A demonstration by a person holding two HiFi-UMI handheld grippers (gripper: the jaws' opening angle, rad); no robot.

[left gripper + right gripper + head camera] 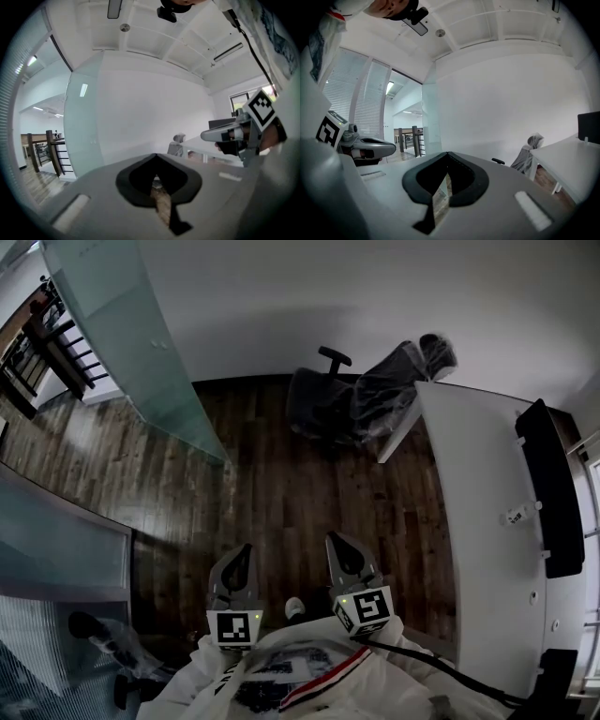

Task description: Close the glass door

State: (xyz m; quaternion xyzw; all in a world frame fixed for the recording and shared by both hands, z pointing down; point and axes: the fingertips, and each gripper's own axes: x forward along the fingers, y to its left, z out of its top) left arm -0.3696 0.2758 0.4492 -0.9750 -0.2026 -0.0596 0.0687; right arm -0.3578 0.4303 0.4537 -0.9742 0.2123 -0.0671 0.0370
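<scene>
Judged approach stage: left gripper [242, 554] and right gripper [339, 546], both clenched empty, stood well apart from the open glass door [141, 352]; reaching its edge likely came next.

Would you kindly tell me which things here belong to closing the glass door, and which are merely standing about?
For the job:
- glass door, standing open
- left claw, shut and empty
- right claw, shut and empty

Standing about:
- plastic-wrapped office chair
- white desk
- black monitor
- railing
</scene>
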